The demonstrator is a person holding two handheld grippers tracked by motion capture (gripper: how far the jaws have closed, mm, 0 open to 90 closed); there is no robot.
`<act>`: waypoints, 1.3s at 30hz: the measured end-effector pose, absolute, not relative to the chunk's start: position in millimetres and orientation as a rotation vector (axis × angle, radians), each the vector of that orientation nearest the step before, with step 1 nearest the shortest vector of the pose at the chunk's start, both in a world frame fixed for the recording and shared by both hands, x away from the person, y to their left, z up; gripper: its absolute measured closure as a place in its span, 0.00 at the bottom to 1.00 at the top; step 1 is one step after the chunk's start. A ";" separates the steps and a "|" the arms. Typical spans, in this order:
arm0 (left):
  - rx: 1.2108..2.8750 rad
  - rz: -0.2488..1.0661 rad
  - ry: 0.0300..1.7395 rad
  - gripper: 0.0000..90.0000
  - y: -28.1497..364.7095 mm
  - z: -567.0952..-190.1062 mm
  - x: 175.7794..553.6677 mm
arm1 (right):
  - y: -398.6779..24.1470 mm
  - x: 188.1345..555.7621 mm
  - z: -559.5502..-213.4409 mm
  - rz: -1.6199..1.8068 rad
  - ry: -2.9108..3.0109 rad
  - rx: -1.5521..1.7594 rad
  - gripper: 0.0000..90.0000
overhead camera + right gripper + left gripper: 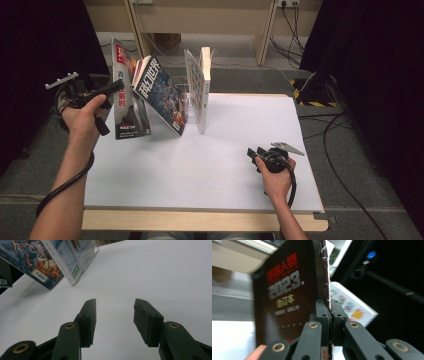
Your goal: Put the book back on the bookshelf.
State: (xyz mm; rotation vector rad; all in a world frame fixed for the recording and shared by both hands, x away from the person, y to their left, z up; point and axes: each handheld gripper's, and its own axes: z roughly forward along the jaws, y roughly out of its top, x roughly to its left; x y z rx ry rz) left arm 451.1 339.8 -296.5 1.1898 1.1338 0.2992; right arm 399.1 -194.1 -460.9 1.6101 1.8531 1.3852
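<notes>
My left gripper (116,88) is shut on the spine edge of a dark magazine (127,107) with red lettering, holding it upright at the table's back left. In the left gripper view the jaws (331,307) pinch the magazine (284,290) at its thin edge, with "2023" on its cover. A second magazine with a blue cover (160,95) leans against a clear stand (188,102). A white book (204,87) stands upright beside it. My right gripper (252,154) rests low over the white table (210,165), open, with nothing between its fingers (115,307).
The white tabletop (155,272) stretches ahead of the right gripper. The blue magazine (30,257) and the white book (67,255) stand at its far side. Cables lie on the floor (345,145) to the right. A wooden frame (265,30) stands behind the table.
</notes>
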 end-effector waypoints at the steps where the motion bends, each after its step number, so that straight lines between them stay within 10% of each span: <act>1: 1.181 0.281 1.131 0.96 340.4 -297.9 450.3 | -194.0 399.2 -461.0 1.385 1.854 1.610 0.60; 39: 1.211 0.121 1.117 0.96 349.9 -314.5 422.0 | -179.9 400.4 -453.1 1.388 1.894 1.565 0.60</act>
